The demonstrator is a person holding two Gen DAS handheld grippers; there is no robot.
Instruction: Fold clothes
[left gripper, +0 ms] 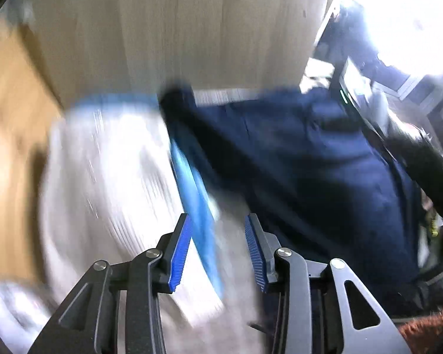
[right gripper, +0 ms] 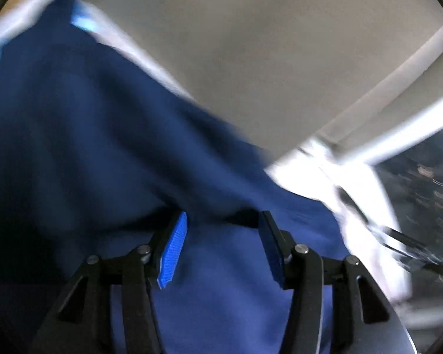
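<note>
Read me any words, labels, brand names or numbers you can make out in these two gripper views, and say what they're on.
None can be read. Both views are motion-blurred; the navy garment and the white cloth with light blue trim show no legible print, tag or logo.

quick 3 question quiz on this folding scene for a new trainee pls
1. True or false: the left gripper is clamped shut on the navy garment.
2. In the left wrist view, what lies left of the navy garment? A) a white cloth with a light blue edge B) a red towel C) a cardboard box
3. Fill in: in the right wrist view, the right gripper has its jaws ____ over navy fabric.

Key:
1. False: its jaws stand apart; motion blur hides any contact.
2. A, the white cloth.
3. Open.
</note>
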